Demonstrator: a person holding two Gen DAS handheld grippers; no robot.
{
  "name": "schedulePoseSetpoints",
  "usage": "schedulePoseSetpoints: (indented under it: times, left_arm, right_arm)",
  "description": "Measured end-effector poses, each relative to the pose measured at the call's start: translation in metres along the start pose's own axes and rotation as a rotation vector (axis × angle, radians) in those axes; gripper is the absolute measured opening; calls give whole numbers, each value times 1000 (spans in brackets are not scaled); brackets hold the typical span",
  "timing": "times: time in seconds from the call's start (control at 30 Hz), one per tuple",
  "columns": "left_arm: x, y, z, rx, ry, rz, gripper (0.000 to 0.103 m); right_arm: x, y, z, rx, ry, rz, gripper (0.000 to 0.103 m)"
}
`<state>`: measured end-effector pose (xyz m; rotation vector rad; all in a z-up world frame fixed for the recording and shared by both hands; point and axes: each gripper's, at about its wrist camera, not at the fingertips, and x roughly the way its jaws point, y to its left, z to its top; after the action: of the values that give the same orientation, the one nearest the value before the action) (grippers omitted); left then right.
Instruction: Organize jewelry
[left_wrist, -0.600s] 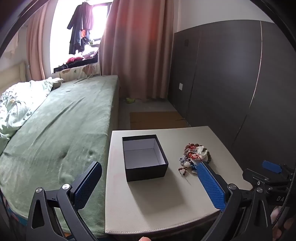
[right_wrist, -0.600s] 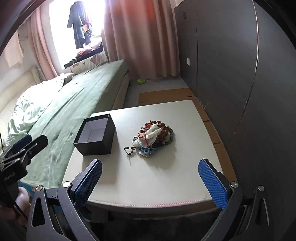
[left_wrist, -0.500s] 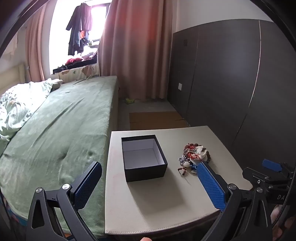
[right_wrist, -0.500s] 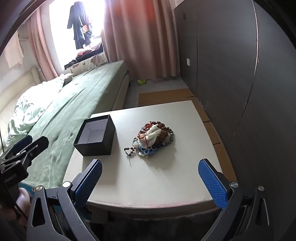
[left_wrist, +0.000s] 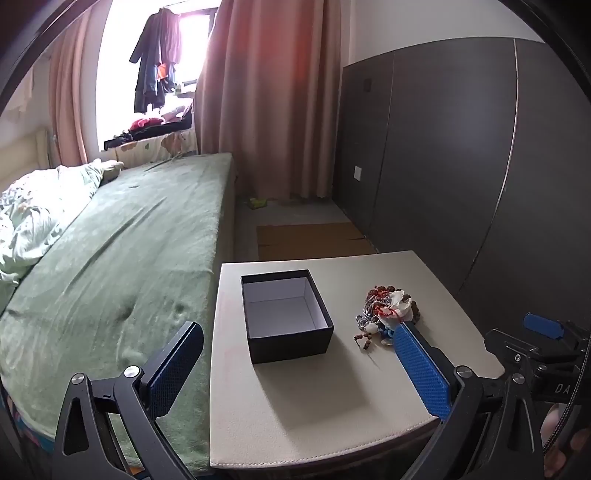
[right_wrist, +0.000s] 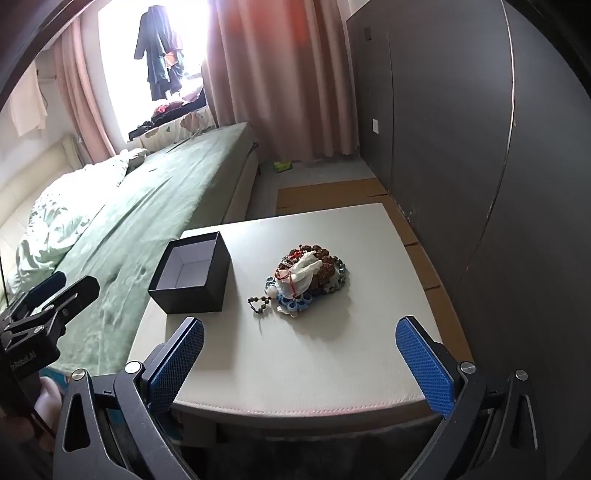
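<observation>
An open black box (left_wrist: 286, 314) with a white inside stands on the beige table (left_wrist: 314, 402); it also shows in the right wrist view (right_wrist: 192, 275). It is empty. A heap of jewelry (left_wrist: 386, 310), beads and bracelets with a white piece on top, lies right of the box, seen closer in the right wrist view (right_wrist: 306, 277). My left gripper (left_wrist: 295, 363) is open and empty, held at the table's near edge in front of the box. My right gripper (right_wrist: 299, 354) is open and empty, short of the heap.
A bed with a green cover (left_wrist: 122, 258) runs along the table's left side. A dark wardrobe wall (left_wrist: 461, 166) stands to the right. Flat cardboard (left_wrist: 310, 242) lies on the floor beyond the table. The right gripper's body shows at the left view's right edge (left_wrist: 543, 354).
Both grippers have shifted slightly; the views drift a little. The box and the jewelry heap have not moved. Both grippers stay open.
</observation>
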<state>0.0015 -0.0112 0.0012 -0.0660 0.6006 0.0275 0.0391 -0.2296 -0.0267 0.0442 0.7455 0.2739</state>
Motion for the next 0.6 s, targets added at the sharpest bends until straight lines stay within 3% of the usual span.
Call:
schedulePoseSetpoints:
  times: [0.6]
  left_arm:
    - [-2,2,2,10,-19,-21,103]
  right_arm:
    - [-5,-6,7,1,-12,-5,103]
